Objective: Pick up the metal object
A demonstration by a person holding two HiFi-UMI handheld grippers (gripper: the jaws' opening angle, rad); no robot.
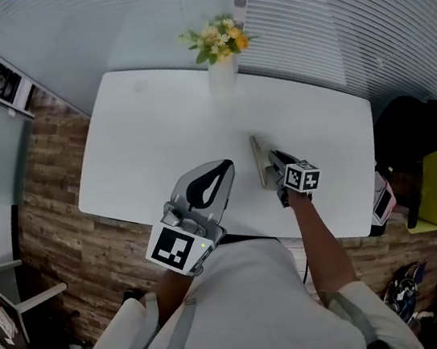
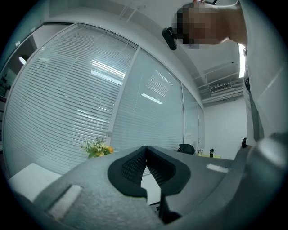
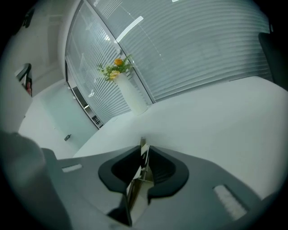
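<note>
Head view, just right of centre: shows the right gripper (image 1: 273, 158) closed down narrow on the metal object (image 1: 259, 162), a thin bright strip running up and down the frame over the white table (image 1: 155, 130). Reads as a pinch across the thin faces, probably because a flat strip offers nothing else to grasp. Cannot tell from here whether lifted clear of the tabletop or touching it.

Right gripper view, lower centre: confirms the grip, with both dark pads pressed flat against the strip, the top edge poking out past the fingertips and the shiny lower part running back towards the camera. Looks held deep in the pads rather than by the tips alone, a sensible hold against twisting or slipping. Likely the lifting step of the pick-up, with the grasp itself made.

Head view, lower centre-left: shows the left gripper (image 1: 225, 167) parked at the near table edge, apart from the strip. Left gripper view: pads meeting at the tips, nothing between them. Seemingly kept idle and out of the way, since one gripper suffices.

Upper centre: vase (image 1: 222, 75) of flowers (image 1: 219, 39) at the far table edge, well apart from the strip, no obstacle to raising it.
</note>
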